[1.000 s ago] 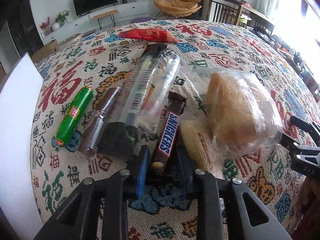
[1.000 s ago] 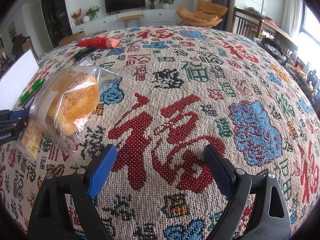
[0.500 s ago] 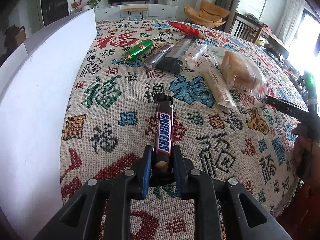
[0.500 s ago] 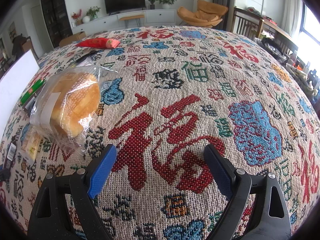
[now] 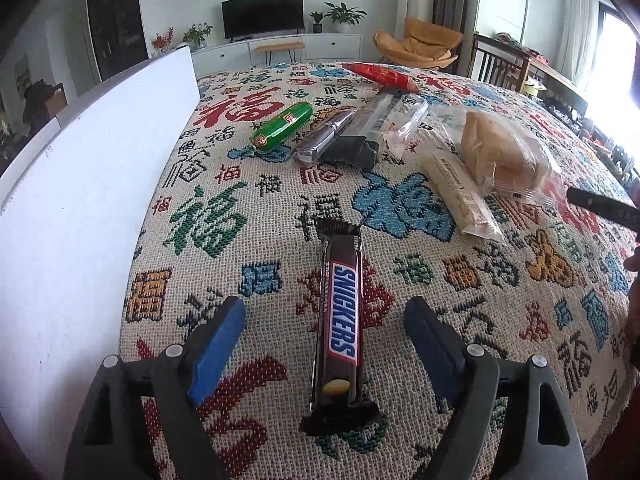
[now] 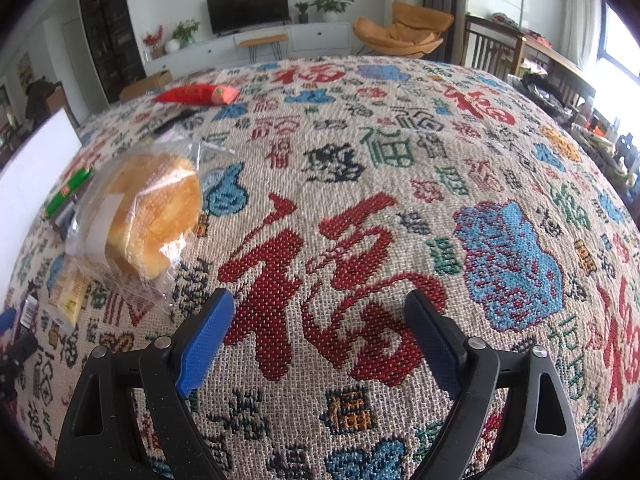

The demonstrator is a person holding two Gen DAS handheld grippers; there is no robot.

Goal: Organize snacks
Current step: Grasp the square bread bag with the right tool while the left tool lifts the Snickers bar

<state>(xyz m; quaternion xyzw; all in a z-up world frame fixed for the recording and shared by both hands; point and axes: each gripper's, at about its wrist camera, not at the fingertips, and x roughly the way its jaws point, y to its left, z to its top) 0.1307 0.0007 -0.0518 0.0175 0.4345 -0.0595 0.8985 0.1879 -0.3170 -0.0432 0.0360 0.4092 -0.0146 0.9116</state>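
One Snickers bar (image 5: 340, 320) set down on the bench (image 5: 260, 216), apart from the other snacks.
Left hand-held gripper (image 5: 326, 334) is opening, pads clear of it; best backed straight off. Right hand-held gripper (image 6: 320, 332) gapes empty.

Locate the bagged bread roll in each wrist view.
Left wrist: bread roll, upper right, beside a long pale wrapped bar.
Right wrist: bread roll, left of centre, up-left of the open claw.
Shared landmark: red snack packet, far side.
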